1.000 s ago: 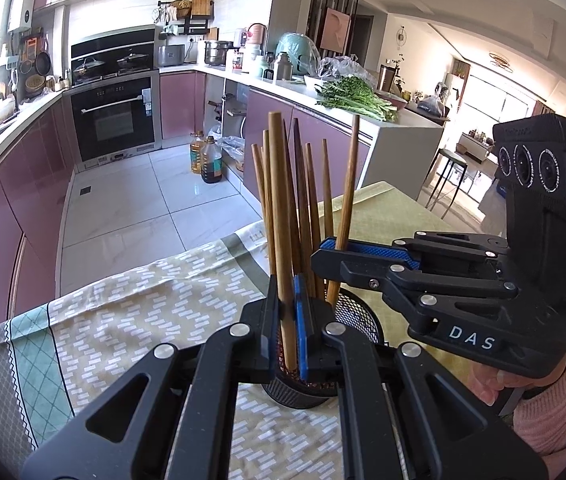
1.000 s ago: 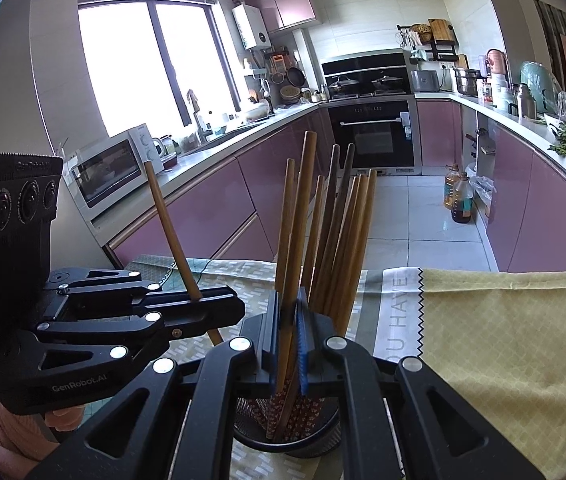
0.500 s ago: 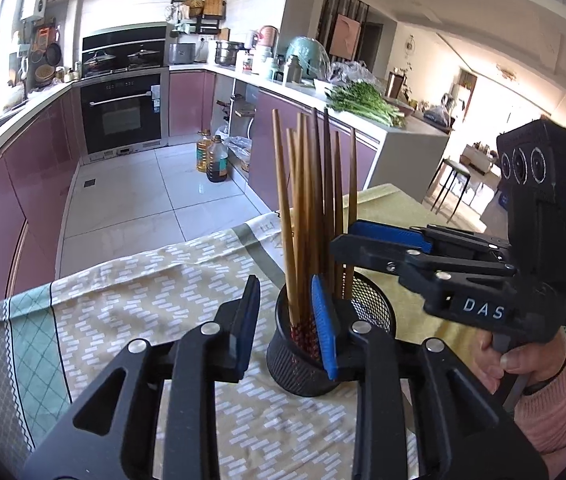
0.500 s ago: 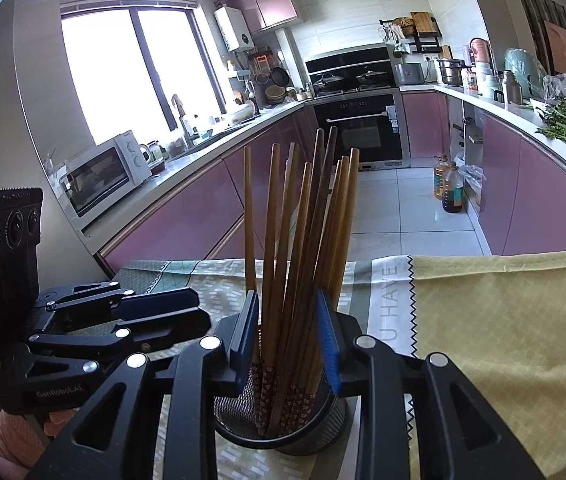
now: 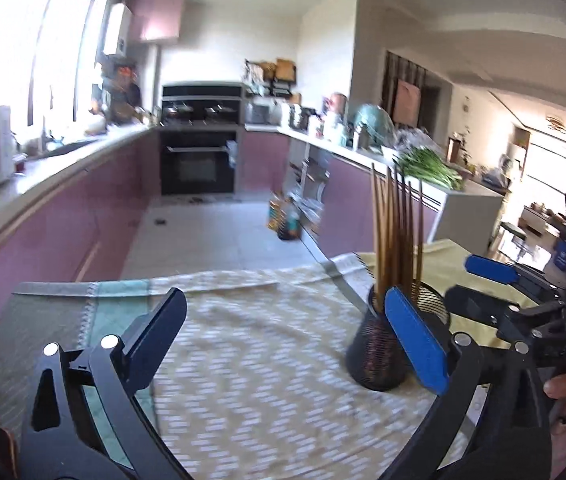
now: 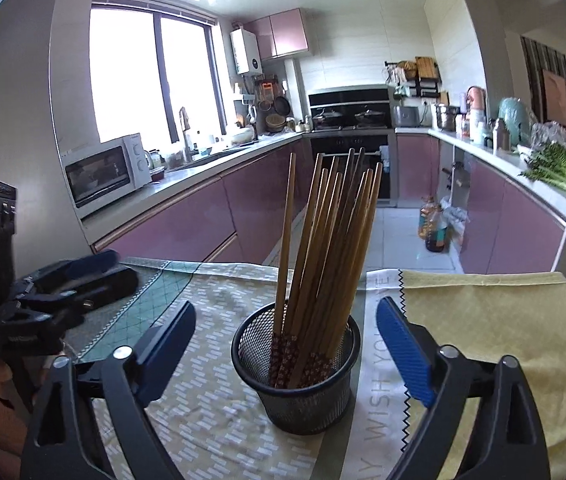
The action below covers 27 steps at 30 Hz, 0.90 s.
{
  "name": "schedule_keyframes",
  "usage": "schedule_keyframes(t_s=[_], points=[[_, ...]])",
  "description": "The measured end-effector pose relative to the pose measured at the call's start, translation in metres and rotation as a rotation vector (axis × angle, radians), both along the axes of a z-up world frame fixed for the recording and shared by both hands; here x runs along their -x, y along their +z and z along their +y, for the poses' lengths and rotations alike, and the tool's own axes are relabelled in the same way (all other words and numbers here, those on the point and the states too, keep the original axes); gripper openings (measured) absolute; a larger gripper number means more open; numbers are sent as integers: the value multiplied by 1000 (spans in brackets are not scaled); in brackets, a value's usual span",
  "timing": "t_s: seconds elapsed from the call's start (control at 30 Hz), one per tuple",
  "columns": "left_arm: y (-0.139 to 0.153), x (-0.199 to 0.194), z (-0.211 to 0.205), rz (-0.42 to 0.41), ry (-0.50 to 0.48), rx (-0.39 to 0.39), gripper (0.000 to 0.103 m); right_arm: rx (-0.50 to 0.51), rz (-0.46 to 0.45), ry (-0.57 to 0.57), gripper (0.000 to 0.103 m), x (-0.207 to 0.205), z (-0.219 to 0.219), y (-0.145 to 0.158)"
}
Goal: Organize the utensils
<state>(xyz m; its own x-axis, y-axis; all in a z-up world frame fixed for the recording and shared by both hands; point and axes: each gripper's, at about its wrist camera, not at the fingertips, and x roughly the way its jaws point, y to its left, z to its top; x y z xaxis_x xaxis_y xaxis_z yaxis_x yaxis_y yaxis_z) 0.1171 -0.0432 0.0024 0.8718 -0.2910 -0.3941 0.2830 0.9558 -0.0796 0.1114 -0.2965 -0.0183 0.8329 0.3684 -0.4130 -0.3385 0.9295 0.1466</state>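
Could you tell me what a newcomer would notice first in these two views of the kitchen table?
The bundle of wooden chopsticks standing in a black mesh cup at the middle of the patterned tablecloth. Next, the open right tongs framing the cup without touching it, and the left tongs, also open, with the cup off to their right. Behind, the pink kitchen cabinets catch the eye.

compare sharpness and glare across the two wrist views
Left wrist view: motion-smeared throughout, tablecloth pattern streaked, window blown out. Right wrist view: much crisper, chopsticks and mesh holder sharply defined, window still overexposed; both bend straight lines at the edges.
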Motion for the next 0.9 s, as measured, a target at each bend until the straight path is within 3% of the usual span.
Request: schedule_keyframes(t_s=[0.4, 0.53, 0.9], points=[[-2, 64, 22, -188, 163, -24, 98, 40, -165, -69, 96, 43, 18, -8], [0, 78, 23, -213, 186, -15, 98, 42, -220, -96, 96, 58, 19, -3], [8, 104, 26, -255, 237, -21, 98, 27, -259, -124, 96, 72, 19, -1]])
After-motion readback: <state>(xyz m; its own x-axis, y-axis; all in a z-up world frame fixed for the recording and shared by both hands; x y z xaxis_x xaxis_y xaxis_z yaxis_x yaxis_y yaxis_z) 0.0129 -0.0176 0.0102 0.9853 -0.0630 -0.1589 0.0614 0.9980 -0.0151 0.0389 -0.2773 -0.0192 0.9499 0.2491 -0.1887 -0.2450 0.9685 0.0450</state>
